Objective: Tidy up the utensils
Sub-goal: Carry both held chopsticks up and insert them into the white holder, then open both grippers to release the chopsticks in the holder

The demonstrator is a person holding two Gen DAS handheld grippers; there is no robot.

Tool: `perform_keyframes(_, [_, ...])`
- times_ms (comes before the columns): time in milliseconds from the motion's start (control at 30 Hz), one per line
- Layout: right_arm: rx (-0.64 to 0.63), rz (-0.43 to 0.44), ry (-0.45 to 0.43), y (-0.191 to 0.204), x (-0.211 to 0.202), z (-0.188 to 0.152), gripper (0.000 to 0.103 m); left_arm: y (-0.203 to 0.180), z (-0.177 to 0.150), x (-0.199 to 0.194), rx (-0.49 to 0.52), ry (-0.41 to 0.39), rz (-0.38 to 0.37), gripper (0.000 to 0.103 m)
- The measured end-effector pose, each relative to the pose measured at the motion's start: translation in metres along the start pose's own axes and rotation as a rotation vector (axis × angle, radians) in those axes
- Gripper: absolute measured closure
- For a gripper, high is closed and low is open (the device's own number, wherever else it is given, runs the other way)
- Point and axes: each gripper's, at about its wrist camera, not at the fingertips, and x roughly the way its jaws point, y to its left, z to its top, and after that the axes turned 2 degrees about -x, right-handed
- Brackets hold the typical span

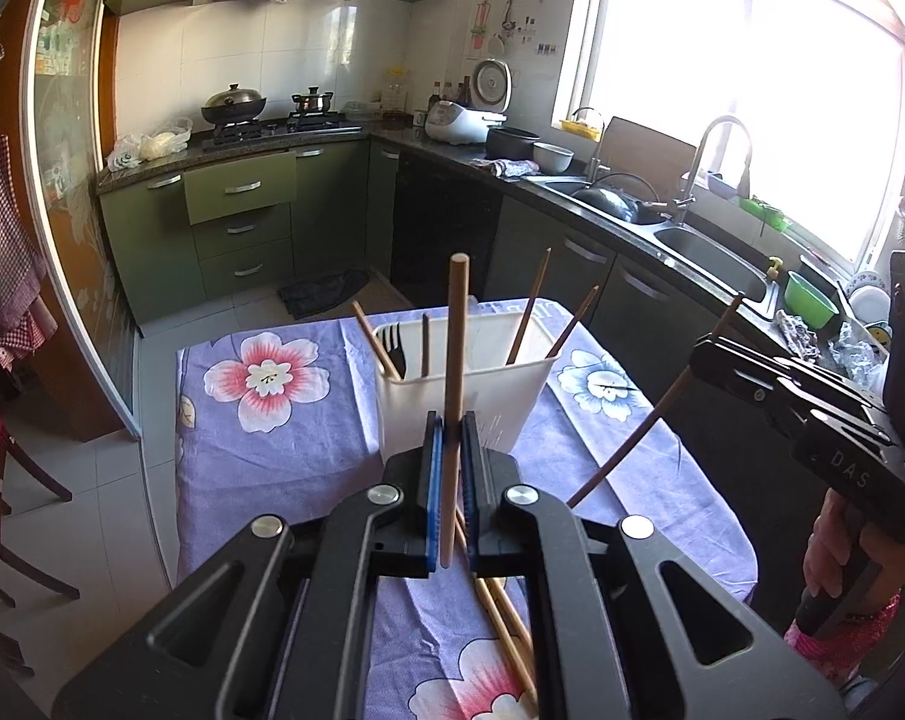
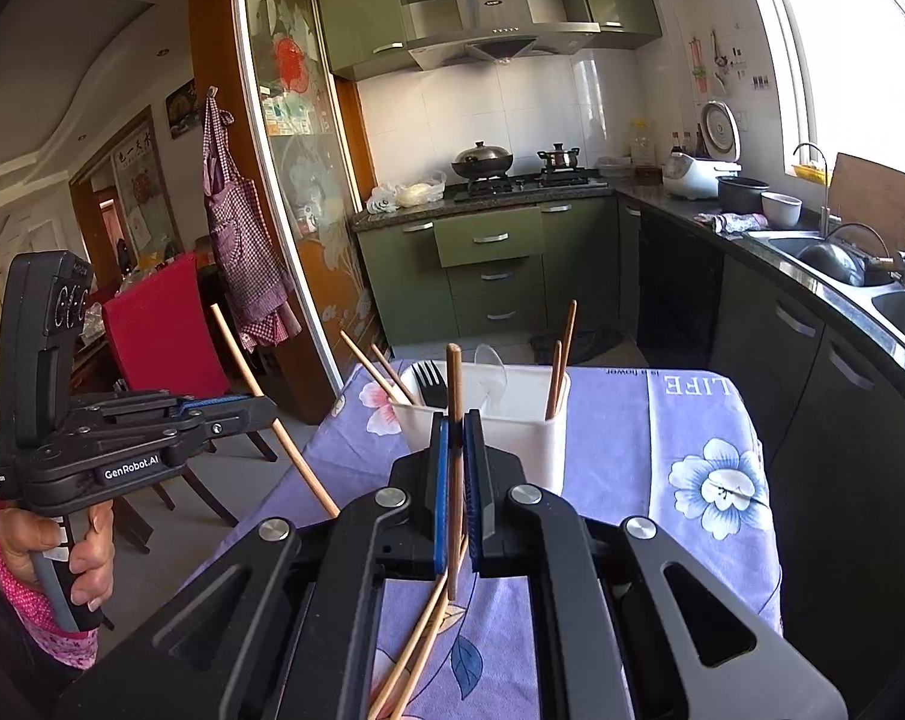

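Observation:
A white utensil holder (image 1: 473, 387) (image 2: 515, 414) stands on the purple floral tablecloth. It holds several chopsticks, a black fork (image 1: 394, 341) (image 2: 429, 385) and a clear spoon (image 2: 492, 378). My left gripper (image 1: 450, 426) is shut on a light wooden chopstick (image 1: 454, 336) held upright just in front of the holder; it also shows in the right wrist view (image 2: 266, 414). My right gripper (image 2: 454, 426) is shut on a darker chopstick (image 2: 454, 384), also upright before the holder; in the left wrist view it (image 1: 701, 354) holds that chopstick (image 1: 632, 447) slanted. Loose chopsticks (image 1: 506, 630) (image 2: 419, 642) lie on the cloth below the grippers.
The small table (image 1: 272, 450) (image 2: 692, 420) stands in a kitchen. A dark counter with a sink (image 1: 710, 258) runs along the right. A red chair (image 2: 158, 330) stands at the left. Green cabinets and a stove (image 1: 272, 120) are at the back.

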Motion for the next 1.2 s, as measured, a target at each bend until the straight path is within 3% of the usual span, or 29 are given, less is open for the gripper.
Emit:
perform_keyframes(133, [-0.025, 0.000, -0.040, 0.006, -0.005, 0.032, 0.097, -0.014, 0.025, -0.008, 0.024, -0.038, -0.032, 0.097])
perform_keyframes(533, [-0.018, -0.044, -0.128, -0.006, 0.010, 0.117, 0.097, -0.038, 0.094, -0.015, 0.047, -0.168, -0.022, 0.097])
perform_keyframes(767, [-0.002, -0.097, -0.120, -0.025, 0.047, 0.142, 0.097, -0.038, 0.122, 0.007, 0.050, -0.214, 0.036, 0.097])
perform_keyframes(1067, [0.000, -0.108, -0.002, -0.035, 0.102, 0.115, 0.097, -0.023, 0.111, 0.083, 0.035, -0.055, 0.095, 0.097])
perform_keyframes(1200, [-0.001, -0.098, 0.030, -0.033, 0.111, 0.100, 0.097, -0.019, 0.096, 0.096, 0.034, -0.011, 0.107, 0.096])
